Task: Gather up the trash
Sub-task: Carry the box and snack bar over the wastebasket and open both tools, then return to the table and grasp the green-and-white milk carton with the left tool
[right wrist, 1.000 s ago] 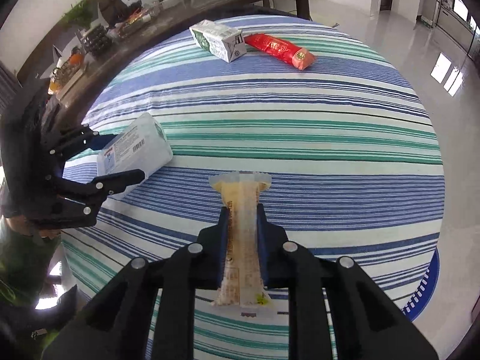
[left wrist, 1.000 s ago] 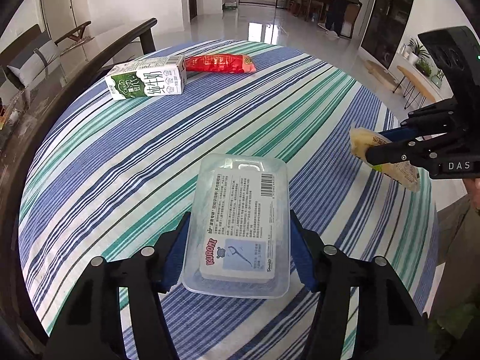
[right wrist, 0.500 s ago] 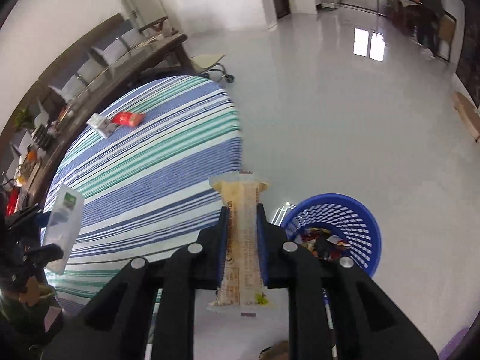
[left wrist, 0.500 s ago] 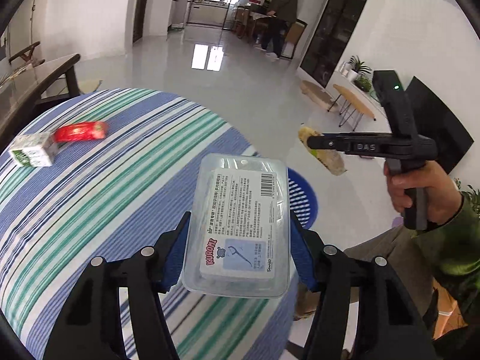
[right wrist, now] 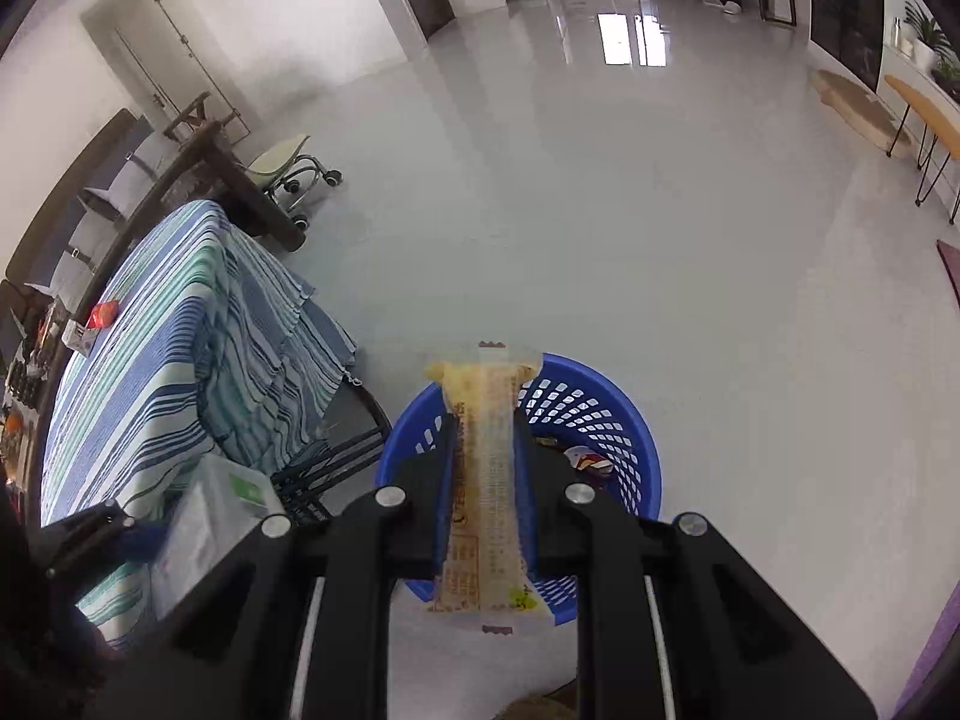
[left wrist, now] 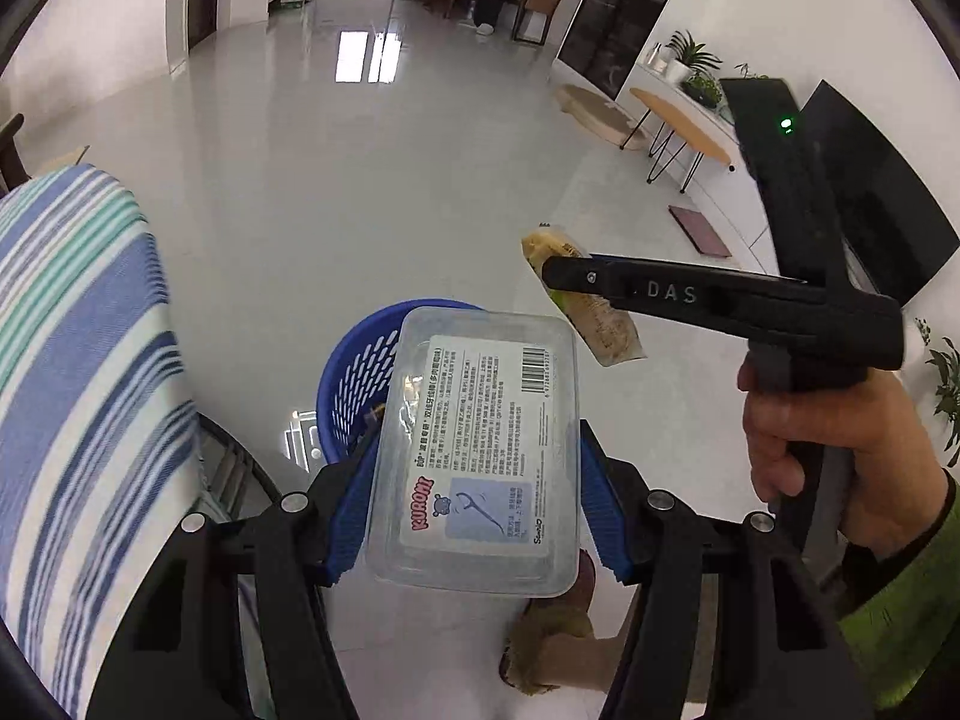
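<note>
My left gripper (left wrist: 474, 468) is shut on a clear plastic floss-pick box (left wrist: 474, 450) and holds it above the floor, over the near edge of a blue trash basket (left wrist: 354, 372). My right gripper (right wrist: 485, 438) is shut on a yellow snack wrapper (right wrist: 486, 480) and holds it over the blue basket (right wrist: 600, 420), which has some trash inside. The right gripper and wrapper (left wrist: 594, 312) also show in the left wrist view, to the right of the box. The box (right wrist: 204, 516) shows at the lower left of the right wrist view.
The striped-cloth table (right wrist: 150, 348) stands to the left, with a red wrapper (right wrist: 99, 315) and a milk carton (right wrist: 78, 336) on its far side. Shiny grey floor lies around the basket. A rolling stool (right wrist: 288, 162) and side tables (left wrist: 684, 120) stand further off.
Both grippers have swung away from the table toward the floor with their loads. The blue basket now lies right below them and the table has slid to the left.
</note>
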The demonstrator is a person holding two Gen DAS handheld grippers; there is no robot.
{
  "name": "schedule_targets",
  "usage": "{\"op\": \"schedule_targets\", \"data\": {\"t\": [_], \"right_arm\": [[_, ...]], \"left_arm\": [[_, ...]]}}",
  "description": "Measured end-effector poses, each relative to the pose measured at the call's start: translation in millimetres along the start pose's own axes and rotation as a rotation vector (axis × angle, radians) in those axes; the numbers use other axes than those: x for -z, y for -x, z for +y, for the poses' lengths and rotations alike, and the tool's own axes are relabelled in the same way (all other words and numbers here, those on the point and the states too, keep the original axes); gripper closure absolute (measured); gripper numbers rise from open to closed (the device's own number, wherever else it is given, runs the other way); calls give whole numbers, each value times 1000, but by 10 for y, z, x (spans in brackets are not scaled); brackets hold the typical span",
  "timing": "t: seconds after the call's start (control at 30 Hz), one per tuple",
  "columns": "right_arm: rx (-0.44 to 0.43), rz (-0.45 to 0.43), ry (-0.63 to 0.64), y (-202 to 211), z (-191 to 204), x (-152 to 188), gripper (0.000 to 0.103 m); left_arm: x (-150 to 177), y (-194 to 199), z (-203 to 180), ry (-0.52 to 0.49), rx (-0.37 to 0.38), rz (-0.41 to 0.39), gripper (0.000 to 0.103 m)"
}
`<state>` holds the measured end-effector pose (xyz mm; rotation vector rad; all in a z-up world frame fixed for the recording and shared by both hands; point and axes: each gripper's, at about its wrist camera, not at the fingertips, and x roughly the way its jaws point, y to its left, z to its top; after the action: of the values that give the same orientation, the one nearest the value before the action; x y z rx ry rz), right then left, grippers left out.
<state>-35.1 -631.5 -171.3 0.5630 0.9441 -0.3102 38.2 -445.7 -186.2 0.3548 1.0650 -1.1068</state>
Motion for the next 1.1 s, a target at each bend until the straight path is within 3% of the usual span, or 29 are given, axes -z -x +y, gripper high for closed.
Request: {"op": "schedule_targets", "data": {"t": [0.17,0.23,0.27,0.33,0.43,0.53,0.67,0.8,0.93,1.1], "right_arm": [[-32,29,-38,-204,-240,-52,86],[-31,47,-54,-279,-346,-58,76],[-31,54,-64,-305,-378,-53,59],[-35,71,-75,-313,-414,-33,55],[-17,57,-65,-262,-427,-34,42],[13,16,-88,-161,-468,-72,35],[118,-87,-69,88,-407,-128,15],[165,-167,-6,258,-97,-112,12],[150,-218,131,310,456,59,12],[58,-239,270,290,1268,412,12]], "left_arm": [[-59,-631,40,12,-41,35,42],[-90,-867,69,17,-32,34,41],[-94,-952,99,24,-29,36,40],[-92,-1107,156,55,-51,36,19],[-64,-1113,165,85,-50,35,18],[-27,-892,85,56,-26,13,17],[5,-342,-98,4,15,-62,12],[127,298,-111,19,47,-124,7],[367,851,115,25,-46,-163,6],[869,1344,792,121,-231,-164,6]]}}
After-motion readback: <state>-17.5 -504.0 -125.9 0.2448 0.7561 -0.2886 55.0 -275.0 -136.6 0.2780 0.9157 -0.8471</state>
